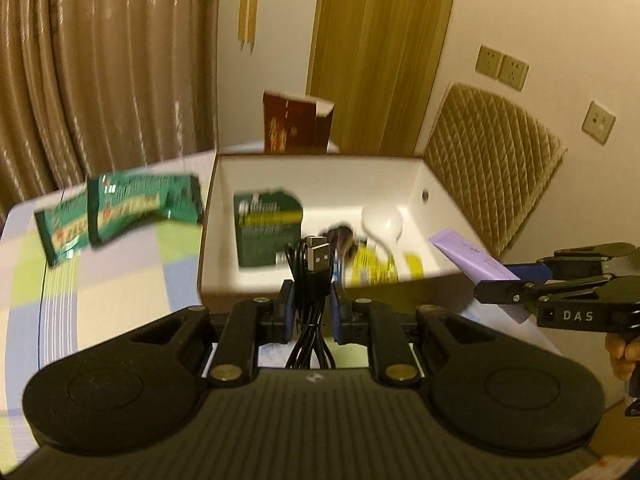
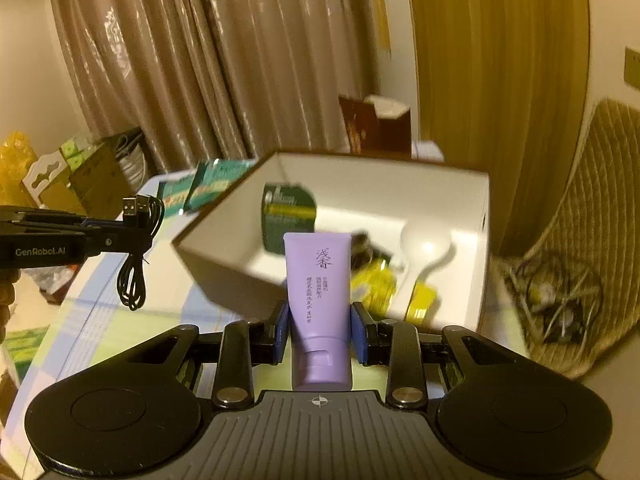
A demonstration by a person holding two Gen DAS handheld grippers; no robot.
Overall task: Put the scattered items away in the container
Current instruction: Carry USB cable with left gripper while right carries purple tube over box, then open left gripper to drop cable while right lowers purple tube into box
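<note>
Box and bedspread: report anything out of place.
Two green packets still lie on the bedspread left of the box. Nothing looks spilled or damaged.

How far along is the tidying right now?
Done: a green box, a white spoon and yellow packets lie in the container. In hand: left gripper holds the black cable, right gripper the purple tube. Left: green sachets outside.

A lilac tube (image 2: 319,280), black cable (image 1: 310,280), green sachets (image 1: 120,206), white-lined box (image 1: 320,168), pastel-checked cloth (image 1: 120,280).
</note>
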